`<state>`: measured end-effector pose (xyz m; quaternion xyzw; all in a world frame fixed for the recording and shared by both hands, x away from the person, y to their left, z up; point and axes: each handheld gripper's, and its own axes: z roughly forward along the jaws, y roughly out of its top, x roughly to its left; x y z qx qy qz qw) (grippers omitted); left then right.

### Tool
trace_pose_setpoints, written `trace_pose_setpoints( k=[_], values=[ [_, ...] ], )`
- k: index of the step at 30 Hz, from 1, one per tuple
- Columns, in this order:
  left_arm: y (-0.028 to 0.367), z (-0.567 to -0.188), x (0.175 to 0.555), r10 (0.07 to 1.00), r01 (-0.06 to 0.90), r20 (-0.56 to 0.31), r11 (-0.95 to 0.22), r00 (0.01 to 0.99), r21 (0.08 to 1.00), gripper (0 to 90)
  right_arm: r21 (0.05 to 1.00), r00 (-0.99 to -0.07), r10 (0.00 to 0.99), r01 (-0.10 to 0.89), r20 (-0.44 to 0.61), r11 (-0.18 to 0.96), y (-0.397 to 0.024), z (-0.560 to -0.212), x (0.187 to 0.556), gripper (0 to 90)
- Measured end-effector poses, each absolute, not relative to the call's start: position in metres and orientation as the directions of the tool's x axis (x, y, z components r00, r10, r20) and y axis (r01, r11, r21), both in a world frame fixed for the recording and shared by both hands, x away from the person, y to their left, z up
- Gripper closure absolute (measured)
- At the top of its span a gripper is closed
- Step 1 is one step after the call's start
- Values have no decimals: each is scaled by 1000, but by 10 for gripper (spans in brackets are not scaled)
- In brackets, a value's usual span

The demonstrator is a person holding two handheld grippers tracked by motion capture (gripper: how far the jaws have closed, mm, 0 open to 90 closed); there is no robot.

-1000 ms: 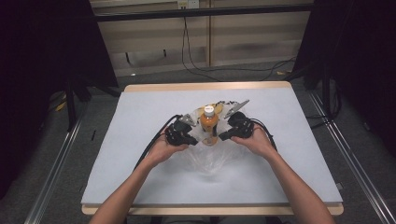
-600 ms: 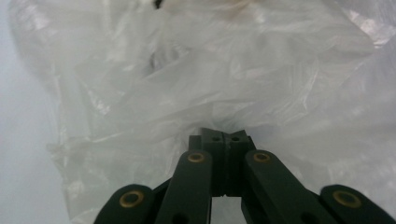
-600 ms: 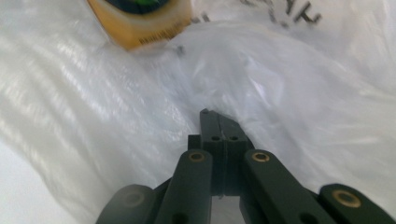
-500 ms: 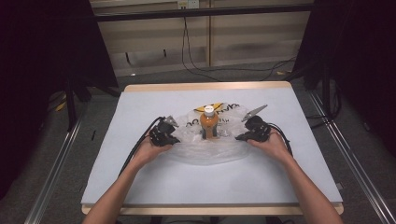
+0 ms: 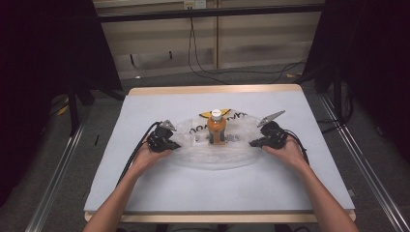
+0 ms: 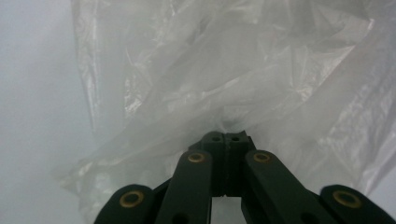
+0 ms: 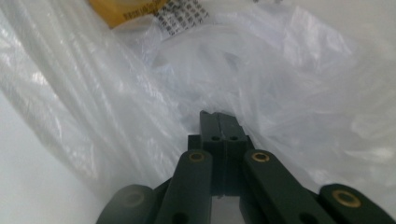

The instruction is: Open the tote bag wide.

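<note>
A clear plastic bag (image 5: 212,153) lies spread wide across the middle of the white table (image 5: 159,193). An orange bottle (image 5: 217,129) with a white cap stands upright at the bag's middle, and whether it is inside the film I cannot tell. My left gripper (image 5: 174,144) is shut on the bag's left edge, its jaws pinching the film (image 6: 196,88) at the tips (image 6: 225,136). My right gripper (image 5: 252,143) is shut on the bag's right edge (image 7: 280,93), tips (image 7: 218,117) pressed together on plastic. A yellow packet (image 5: 212,114) lies just behind the bottle, also seen through the film (image 7: 122,13).
Bare white table surface lies in front of the bag and on both sides. Cables (image 5: 133,159) trail from each gripper toward the table's front. Metal rails (image 5: 58,193) run along the floor on both sides of the table, with dark curtains beyond.
Both hands have moved apart, left gripper leftward and right gripper rightward, pulling the bunched bag out into a wide, flat spread. The bottle stays upright in the middle.
</note>
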<state>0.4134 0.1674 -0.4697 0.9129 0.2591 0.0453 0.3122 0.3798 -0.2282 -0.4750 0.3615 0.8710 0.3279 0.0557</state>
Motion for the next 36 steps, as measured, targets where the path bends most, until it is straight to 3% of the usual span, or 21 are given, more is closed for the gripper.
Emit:
trace_pose_setpoints(
  k=[13, 18, 36],
  values=[
    [159, -473, 416, 488, 424, -74, -661, 870, 620, 900, 663, -711, 680, 597, 176, 452, -217, -482, 391, 900],
    [160, -470, 410, 501, 446, -129, -589, 856, 673, 900, 684, -723, 668, 578, 176, 445, -215, -478, 386, 900],
    [179, -436, 368, 465, 359, -150, -403, 873, 842, 900, 839, -715, 675, 471, 183, 272, -228, -440, 350, 900]
  ],
)
